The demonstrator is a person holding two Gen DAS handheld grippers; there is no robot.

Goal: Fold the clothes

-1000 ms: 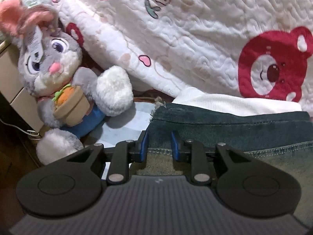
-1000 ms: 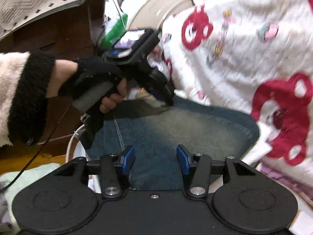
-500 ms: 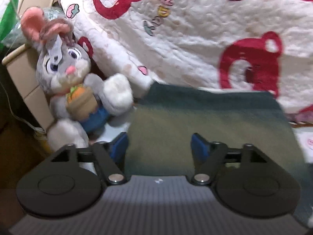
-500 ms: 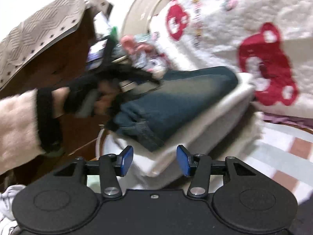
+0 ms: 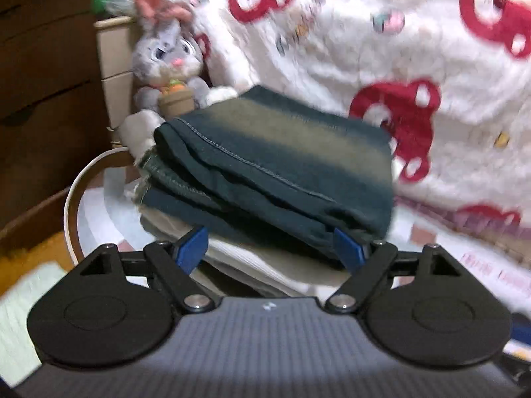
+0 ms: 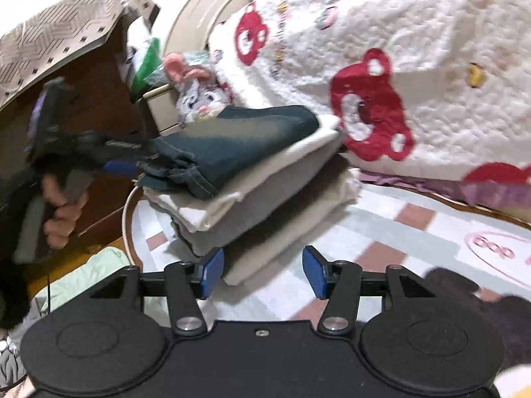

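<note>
A: Four folded pieces make up the pile, I think. At the left of the right-wrist frame a person's hand [image 6: 63, 212] grips the left hand-held gripper [image 6: 122, 167], its blue tips just beside the frayed end of the folded jeans [image 6: 239, 146].

B: In its own view the left hand-held gripper [image 5: 270, 248] stands wide, with the near edge of the jeans [image 5: 275, 165] in line with the gap but not pinched.

A: And where does the pile sit?

B: Mid-frame, on the striped bed sheet [image 6: 398, 232]. The jeans lie on top, a cream garment [image 6: 265, 169] and a grey one [image 6: 265, 205] beneath, and another cream layer at the bottom. The plush rabbit [image 5: 169, 63] is behind at upper left, and the bear-print quilt [image 5: 365, 33] fills the right.

A: The right hand-held gripper?

B: The right hand-held gripper [image 6: 262, 272] is at bottom centre, its jaws opening with nothing between them, short of the pile's near corner.

A: How would the jeans handle?

B: Denim looks thick and fairly heavy, limp but not slippery. I'd pinch the stitched seam or the folded edge through all layers, since a single layer would let the fold fall open.
</note>
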